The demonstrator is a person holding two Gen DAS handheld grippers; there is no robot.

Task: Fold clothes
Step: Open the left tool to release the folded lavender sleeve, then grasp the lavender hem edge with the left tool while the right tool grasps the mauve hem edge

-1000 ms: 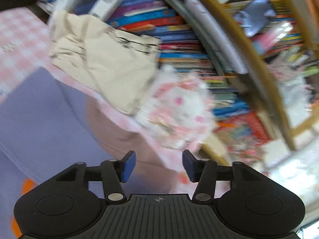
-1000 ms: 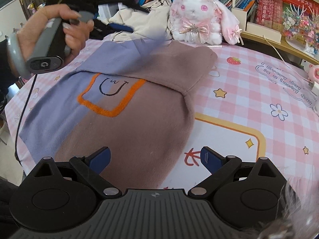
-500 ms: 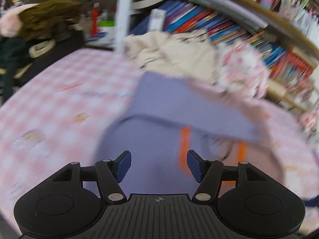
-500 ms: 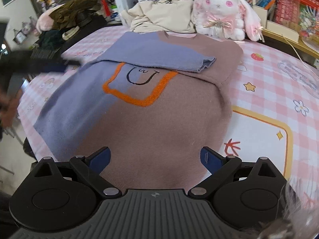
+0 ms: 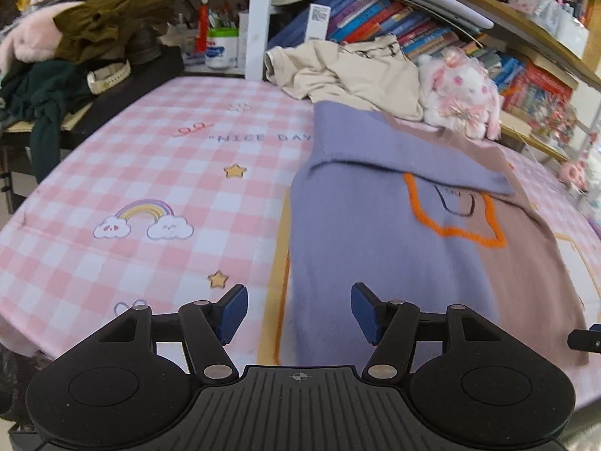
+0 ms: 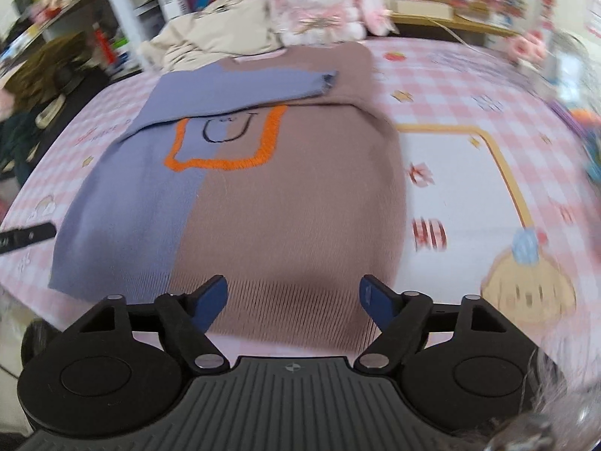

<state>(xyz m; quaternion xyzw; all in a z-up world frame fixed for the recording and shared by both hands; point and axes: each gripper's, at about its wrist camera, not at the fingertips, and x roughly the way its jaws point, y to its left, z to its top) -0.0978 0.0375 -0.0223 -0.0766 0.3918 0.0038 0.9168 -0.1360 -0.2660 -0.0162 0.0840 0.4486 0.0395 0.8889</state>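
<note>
From the left wrist, the left tongs (image 5: 299, 314) hang parted over the near edge of the desk (image 5: 150, 173), nothing between the blue pads; the lilac hem of the sweater (image 5: 394, 248) lies below them. The sweater lies flat on the pink checked cloth, lilac on one half and brown on the other, with one lilac sleeve (image 5: 405, 158) folded across the chest above the orange outline. A cream garment (image 5: 349, 71) and a plush rabbit (image 5: 458, 97) sit behind its collar.

From the right wrist, the right tongs (image 6: 293, 298) are closing, pads apart and empty, above the brown ribbed hem of the sweater (image 6: 285, 195). The folded sleeve (image 6: 240, 90) crosses the chest. The rabbit (image 6: 319, 3) sits just beyond the neckline.
</note>
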